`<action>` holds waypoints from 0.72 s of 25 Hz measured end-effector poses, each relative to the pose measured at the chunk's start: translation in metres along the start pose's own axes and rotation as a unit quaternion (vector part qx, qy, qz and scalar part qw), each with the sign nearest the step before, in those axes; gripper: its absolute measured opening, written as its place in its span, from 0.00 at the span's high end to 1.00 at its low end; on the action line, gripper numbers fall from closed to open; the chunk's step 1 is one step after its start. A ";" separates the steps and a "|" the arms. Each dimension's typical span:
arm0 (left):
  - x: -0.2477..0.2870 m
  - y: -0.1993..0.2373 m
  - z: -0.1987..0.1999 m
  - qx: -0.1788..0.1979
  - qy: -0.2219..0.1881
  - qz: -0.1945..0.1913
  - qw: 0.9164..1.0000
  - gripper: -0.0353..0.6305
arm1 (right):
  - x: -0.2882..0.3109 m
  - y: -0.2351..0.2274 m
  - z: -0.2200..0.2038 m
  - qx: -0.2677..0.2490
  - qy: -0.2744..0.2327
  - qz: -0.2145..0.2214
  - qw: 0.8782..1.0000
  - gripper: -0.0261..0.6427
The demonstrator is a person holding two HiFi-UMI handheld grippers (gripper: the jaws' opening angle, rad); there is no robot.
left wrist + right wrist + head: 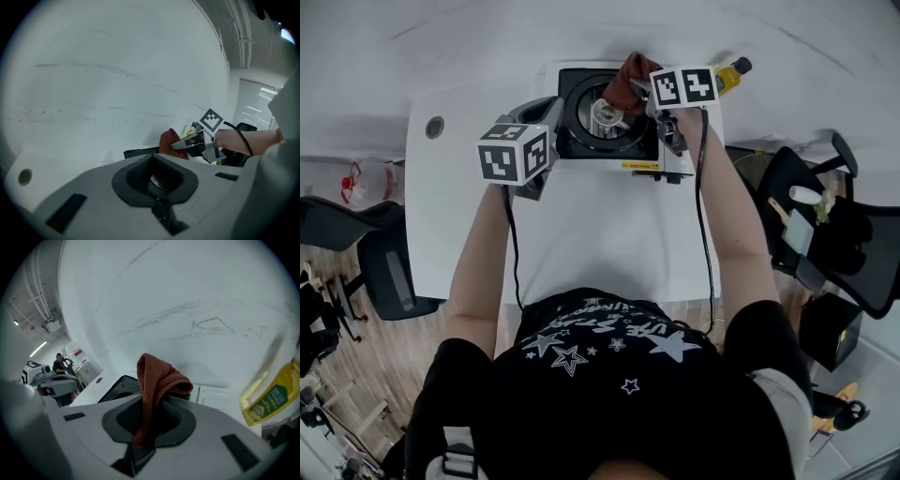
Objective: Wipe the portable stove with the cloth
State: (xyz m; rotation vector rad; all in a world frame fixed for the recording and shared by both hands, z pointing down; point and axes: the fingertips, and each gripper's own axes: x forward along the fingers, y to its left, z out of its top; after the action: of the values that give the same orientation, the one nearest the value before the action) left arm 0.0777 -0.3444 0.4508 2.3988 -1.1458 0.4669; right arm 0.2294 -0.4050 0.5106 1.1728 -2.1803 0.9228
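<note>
White table [609, 253] against a pale wall carries the portable stove [581, 141] at its far edge, with office chairs on the floor at both sides.

The left gripper [546, 120] is at the stove's left side, near the corner. Its jaws are pressed together with nothing between them, and I cannot tell if it touches the casing. The stove lies with its long axis from left to right, and its round burner is in the middle of the black top.

Over the far right part of that top, the right gripper [654, 94] pinches the reddish-brown cloth [630, 80]. The cloth is bunched, its fold rising out of the jaws and leaning left toward the burner. The surface to be wiped therefore lies below and to the left of the cloth, so I judge the right hand should lower it and sweep left along the long axis.

A yellow bottle [729, 75] stands just right of the stove.
</note>
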 end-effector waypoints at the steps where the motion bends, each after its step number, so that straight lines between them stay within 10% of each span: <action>1: 0.002 -0.004 0.001 0.002 0.000 -0.001 1.000 0.94 | -0.003 -0.004 -0.001 0.002 -0.001 0.000 1.000 0.87; 18: 0.025 -0.044 0.000 0.006 0.007 -0.003 1.000 0.94 | -0.045 -0.058 -0.022 0.050 -0.029 -0.008 0.998 0.87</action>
State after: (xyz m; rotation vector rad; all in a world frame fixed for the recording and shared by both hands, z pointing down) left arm 0.1277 -0.3357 0.4518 2.4037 -1.1333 0.4900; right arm 0.3044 -0.3878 0.5130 1.2778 -2.1890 1.0128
